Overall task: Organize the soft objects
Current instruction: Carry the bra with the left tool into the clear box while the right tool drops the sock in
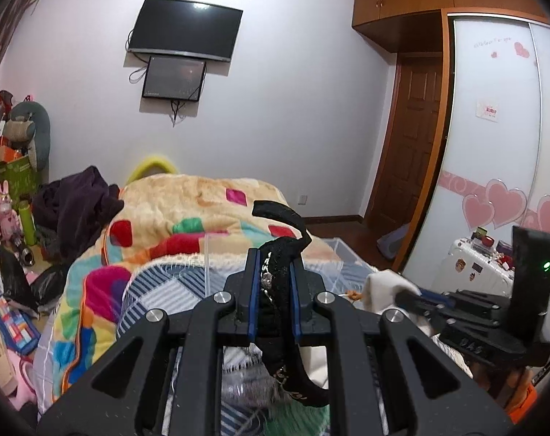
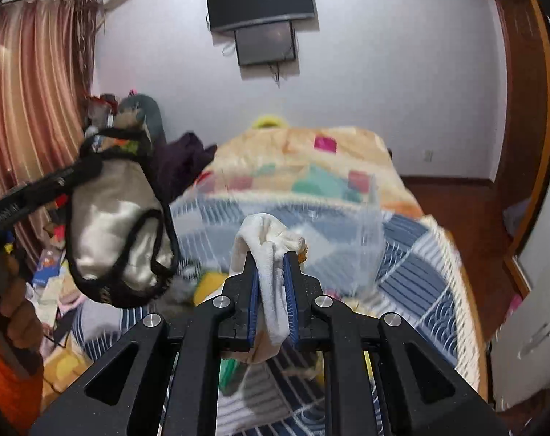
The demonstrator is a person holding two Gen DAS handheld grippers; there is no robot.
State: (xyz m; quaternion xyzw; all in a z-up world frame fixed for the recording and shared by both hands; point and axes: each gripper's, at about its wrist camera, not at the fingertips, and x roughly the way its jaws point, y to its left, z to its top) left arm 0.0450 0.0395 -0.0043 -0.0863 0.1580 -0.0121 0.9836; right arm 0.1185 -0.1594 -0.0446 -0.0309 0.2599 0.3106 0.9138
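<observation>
Left wrist view: the left tool (image 1: 274,272) is clamped on a black garment (image 1: 280,290) with a silver chain trim, its blue pads pressing both sides while one end curls up above the fingertips and the rest hangs below. From the right wrist view the same piece shows a pale satin lining and dangles in the air over the bed (image 2: 413,254). The right tool (image 2: 271,272) grips a cream sock (image 2: 264,250), bunched above the pads and drooping beneath them. Just beyond stands a clear plastic bin (image 2: 369,225) on the striped quilt, with the colourful fleece blanket (image 1: 187,203) behind it.
</observation>
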